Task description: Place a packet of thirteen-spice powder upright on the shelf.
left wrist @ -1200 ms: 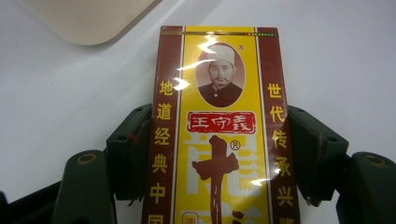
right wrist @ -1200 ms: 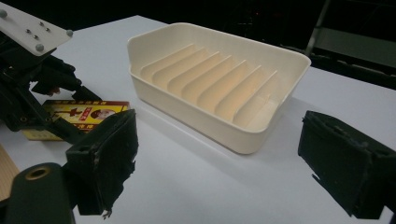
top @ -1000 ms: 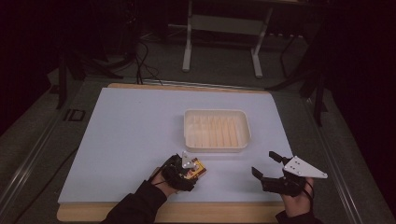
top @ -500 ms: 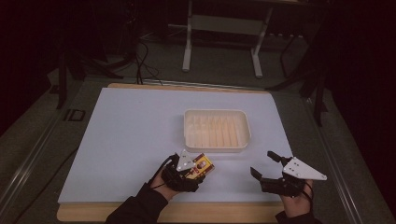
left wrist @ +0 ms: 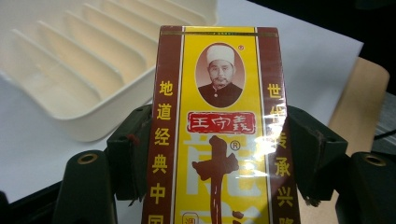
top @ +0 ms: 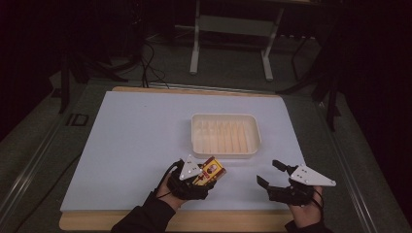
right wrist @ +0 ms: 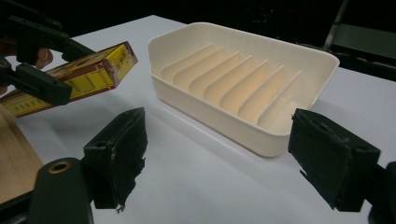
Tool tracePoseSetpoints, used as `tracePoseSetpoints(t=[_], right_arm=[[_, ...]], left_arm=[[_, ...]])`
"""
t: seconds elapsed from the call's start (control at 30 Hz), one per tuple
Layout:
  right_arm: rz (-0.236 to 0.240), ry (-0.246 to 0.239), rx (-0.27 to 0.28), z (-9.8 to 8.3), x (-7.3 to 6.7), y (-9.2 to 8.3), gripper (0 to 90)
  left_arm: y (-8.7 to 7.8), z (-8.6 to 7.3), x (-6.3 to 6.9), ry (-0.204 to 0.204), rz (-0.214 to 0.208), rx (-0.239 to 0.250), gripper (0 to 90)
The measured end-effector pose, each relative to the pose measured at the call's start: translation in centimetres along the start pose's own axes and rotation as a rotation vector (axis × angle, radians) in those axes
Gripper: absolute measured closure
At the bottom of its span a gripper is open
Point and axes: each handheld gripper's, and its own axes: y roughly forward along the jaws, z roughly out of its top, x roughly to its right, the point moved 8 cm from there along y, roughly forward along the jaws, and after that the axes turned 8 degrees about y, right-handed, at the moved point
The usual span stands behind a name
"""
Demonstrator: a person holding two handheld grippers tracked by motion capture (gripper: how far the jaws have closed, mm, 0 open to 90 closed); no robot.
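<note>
Pinching the yellow seasoning box (left wrist: 217, 140) by its long edges, my left gripper (top: 201, 175) risks letting it pivot short of the ribbed tray (top: 224, 134); my right gripper (top: 275, 174) hangs spread.

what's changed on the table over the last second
The left gripper, shut on the yellow box, has nudged it slightly right and forward, toward the cream tray. The right gripper stayed open and still; the tray hasn't moved.
</note>
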Motion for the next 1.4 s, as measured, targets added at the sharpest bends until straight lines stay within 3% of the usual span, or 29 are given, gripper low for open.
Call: tracePoseSetpoints(t=[0.07,0.23,0.3,0.43,0.83,0.97,1.03,1.07,1.23,1.27,1.3,1.4], right_arm=[[0.008,0.003,0.017,0.3,-0.2,-0.1,16.3],[0.006,-0.010,0.069,1.5,-0.7,-0.6,13.9],[-0.004,-0.025,0.072,1.8,-0.9,-0.7,13.9],[0.004,-0.005,0.066,2.5,-1.6,-0.8,13.8],[0.080,-0.022,0.118,5.8,-3.8,-0.1,13.2],[0.076,-0.011,0.156,7.2,-4.5,0.5,13.7],[0.063,0.020,0.196,7.9,-4.7,0.8,11.7],[0.067,0.041,0.206,8.3,-4.9,0.8,10.8],[0.091,0.047,0.235,9.6,-6.0,1.0,10.8],[0.102,0.053,0.243,9.8,-6.2,1.1,10.8],[0.116,0.050,0.245,10.0,-6.4,1.3,10.8],[0.107,0.021,0.236,10.1,-6.9,2.0,10.8]], left_arm=[[-0.1,0.3,0.1,-0.003,-0.028,0.033,33.4],[-0.2,1.3,0.2,0.006,-0.021,0.105,33.4],[-0.3,1.5,0.1,0.012,-0.005,0.128,33.4],[-0.4,1.8,0.0,0.009,-0.001,0.162,33.4],[-0.1,3.2,0.5,0.053,-0.015,0.266,33.4],[0.2,3.9,0.4,0.035,-0.006,0.314,33.4],[0.3,4.3,0.2,0.030,0.012,0.335,33.4],[0.3,4.5,0.2,0.025,0.014,0.350,33.3],[0.2,5.3,-0.2,-0.003,0.036,0.419,33.3],[0.3,5.5,-0.1,-0.008,0.021,0.437,33.3],[0.3,5.7,0.0,0.000,0.014,0.447,33.3],[0.1,6.3,0.5,0.045,0.045,0.485,33.3]])
